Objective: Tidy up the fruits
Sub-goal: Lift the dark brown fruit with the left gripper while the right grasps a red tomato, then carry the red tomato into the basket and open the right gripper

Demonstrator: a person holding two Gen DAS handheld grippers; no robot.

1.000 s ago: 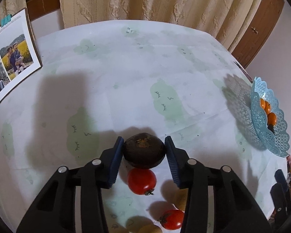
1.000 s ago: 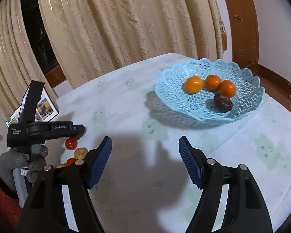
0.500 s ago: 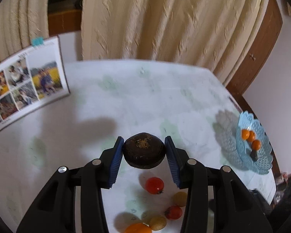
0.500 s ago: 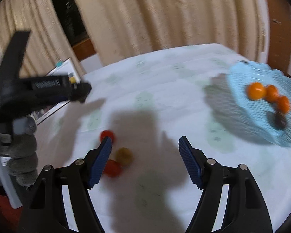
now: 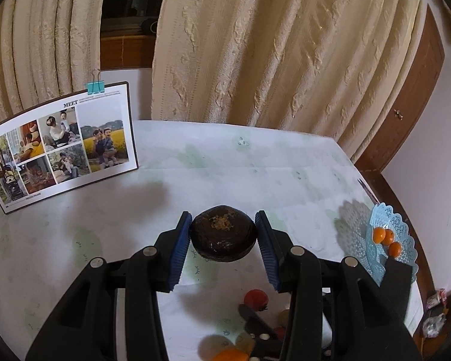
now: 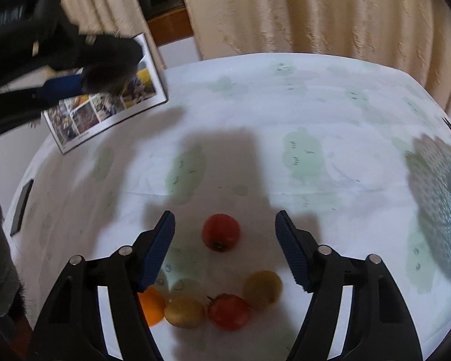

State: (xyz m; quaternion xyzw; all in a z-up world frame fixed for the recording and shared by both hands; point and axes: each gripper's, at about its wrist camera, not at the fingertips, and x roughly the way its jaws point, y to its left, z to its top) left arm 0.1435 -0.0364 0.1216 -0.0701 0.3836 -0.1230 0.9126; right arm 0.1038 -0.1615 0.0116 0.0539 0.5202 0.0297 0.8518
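Currently, left gripper (image 5: 224, 236): clamped on a dark brown round fruit (image 5: 222, 233), held above the table.
Right gripper (image 6: 225, 242): fingers held apart over a red tomato (image 6: 221, 232).

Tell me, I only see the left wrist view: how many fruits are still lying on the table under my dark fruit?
Observer: Five. The right wrist view shows two tomatoes, two yellow fruits and an orange.
Operator: Is the other gripper grabbing one?
Observer: No. The right gripper hangs above them with its jaws wide open, the nearer tomato showing between them.
Operator: Is there anything else on the table that I can't see?
Observer: Yes, a flat dark thing like a phone lies near the left edge.
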